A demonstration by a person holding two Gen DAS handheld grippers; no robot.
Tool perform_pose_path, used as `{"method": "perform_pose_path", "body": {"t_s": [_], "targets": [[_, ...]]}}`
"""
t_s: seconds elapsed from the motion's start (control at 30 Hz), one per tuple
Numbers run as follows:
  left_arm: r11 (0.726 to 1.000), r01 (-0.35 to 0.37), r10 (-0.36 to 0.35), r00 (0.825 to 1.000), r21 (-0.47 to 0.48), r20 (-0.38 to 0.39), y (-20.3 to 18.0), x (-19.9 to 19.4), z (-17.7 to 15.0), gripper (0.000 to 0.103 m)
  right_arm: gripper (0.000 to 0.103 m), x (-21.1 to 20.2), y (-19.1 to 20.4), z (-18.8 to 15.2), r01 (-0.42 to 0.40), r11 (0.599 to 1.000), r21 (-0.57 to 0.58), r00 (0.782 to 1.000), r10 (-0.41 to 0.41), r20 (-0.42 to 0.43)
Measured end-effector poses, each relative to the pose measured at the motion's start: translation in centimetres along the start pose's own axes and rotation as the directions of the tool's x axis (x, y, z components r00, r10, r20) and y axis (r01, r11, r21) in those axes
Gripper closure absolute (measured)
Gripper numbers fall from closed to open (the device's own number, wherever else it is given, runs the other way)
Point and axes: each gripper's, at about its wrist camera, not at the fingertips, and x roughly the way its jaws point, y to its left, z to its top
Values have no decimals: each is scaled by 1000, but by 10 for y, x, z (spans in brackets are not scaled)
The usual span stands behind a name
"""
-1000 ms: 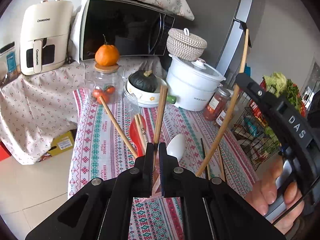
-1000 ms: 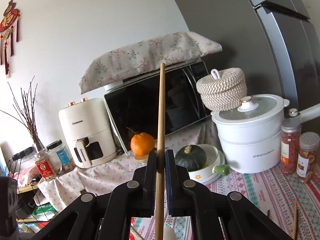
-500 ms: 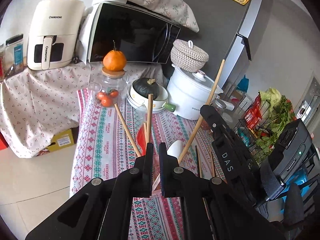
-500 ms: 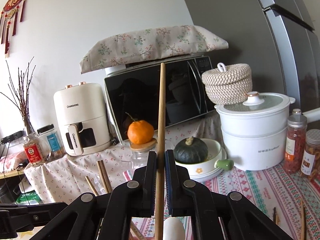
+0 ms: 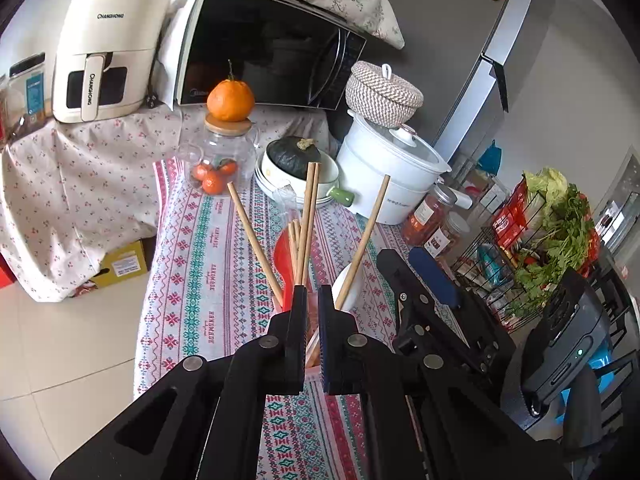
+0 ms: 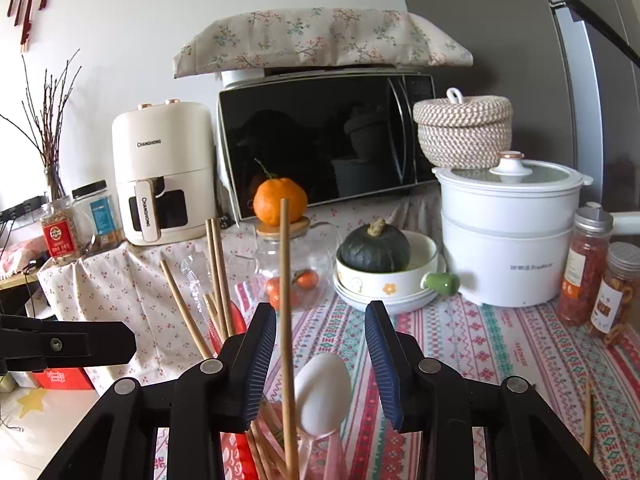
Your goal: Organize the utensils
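1. The right gripper (image 6: 320, 344) has just been opening – a chopstick (image 6: 286, 320) stands between its jaws, untouched by either pad.
2. It stands in the pink holder (image 6: 332, 460) (white spoon (image 6: 322, 392) alongside).
3. The left gripper (image 5: 314, 304) is pinched shut on that holder's rim.

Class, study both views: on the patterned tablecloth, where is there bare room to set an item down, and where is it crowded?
Free: the tablecloth strip left of the utensil holder, below the glass jar. Also the patch right of the white spoon, in front of the white pot, reaching the spice jars. Crowded: the back row, with the squash bowl, and the holder itself.
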Motion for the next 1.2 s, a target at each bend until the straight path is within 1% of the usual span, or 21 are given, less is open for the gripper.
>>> {"method": "perform_pose_path", "body": {"t_s": [0.07, 0.1, 0.17, 0.23, 0.27, 0.3, 0.33, 0.43, 0.53, 0.6, 0.7, 0.8, 0.9, 0.97, 1.03, 1.07, 1.1, 1.17, 1.2], "targets": [[1000, 6, -6, 1000, 12, -1, -5, 0, -2, 98, 60, -4, -10, 6, 5, 1000, 6, 999, -4, -46], [1000, 8, -8, 1000, 20, -2, -8, 0, -3, 98, 57, -5, -15, 10, 16, 1000, 7, 997, -15, -75], [999, 14, -14, 1000, 32, -4, -14, 0, -5, 98, 55, -10, -28, 19, 18, 1000, 7, 991, -17, -131], [999, 22, -22, 1000, 43, -10, -20, 0, -7, 97, 53, -21, -42, 27, 19, 1000, 6, 986, -18, -164], [998, 25, -25, 1000, 50, -13, -23, 1, -9, 98, 49, -27, -48, 31, 27, 1000, -3, 983, -27, -179], [998, 26, -25, 1000, 58, -15, -28, 2, -10, 98, 44, -33, -54, 34, 30, 999, -11, 981, -31, -191], [998, 25, -24, 1000, 65, -16, -32, 2, -13, 98, 43, -40, -60, 36, 31, 999, -17, 979, -33, -201], [995, 33, -30, 999, 92, -30, -49, 5, -22, 97, 41, -61, -79, 39, 46, 998, -31, 974, -51, -219], [993, 36, -31, 998, 114, -50, -65, 10, -33, 97, 37, -76, -104, 36, 73, 997, 18, 974, -67, -218], [991, 42, -32, 996, 131, -78, -76, 17, -42, 97, 36, -79, -122, 35, 102, 993, 61, 968, -85, -238], [986, 37, -15, 991, 162, -130, -94, 32, -56, 97, 36, -75, -146, 32, 142, 983, 120, 948, -100, -302], [984, 53, -21, 983, 173, -181, -113, 50, -71, 97, 36, -67, -170, 23, 191, 965, 181, 920, -112, -376], [975, 73, -22, 971, 208, -238, -135, 73, -83, 97, 36, -60, -195, 11, 216, 936, 280, 888, -68, -456], [969, 54, 11, 965, 242, -261, -148, 92, -87, 97, 36, -54, -209, 1, 246, 909, 336, 860, -44, -509], [972, 50, 20, 956, 230, -294, -153, 113, -86, 97, 38, -51, -220, -8, 264, 884, 385, 843, -17, -538], [976, 52, 18, 949, 213, -314, -153, 124, -84, 97, 43, -50, -224, -11, 268, 876, 400, 837, -7, -547], [979, 45, 24, 944, 201, -330, -155, 137, -82, 97, 53, -49, -226, -13, 272, 874, 403, 830, -2, -557], [981, 30, 40, 935, 191, -353, -158, 161, -77, 97, 65, -49, -229, -17, 280, 871, 405, 824, -1, -567], [982, 21, 49, 934, 190, -354, -159, 172, -75, 97, 67, -49, -230, -18, 280, 867, 412, 825, 3, -565]]}}
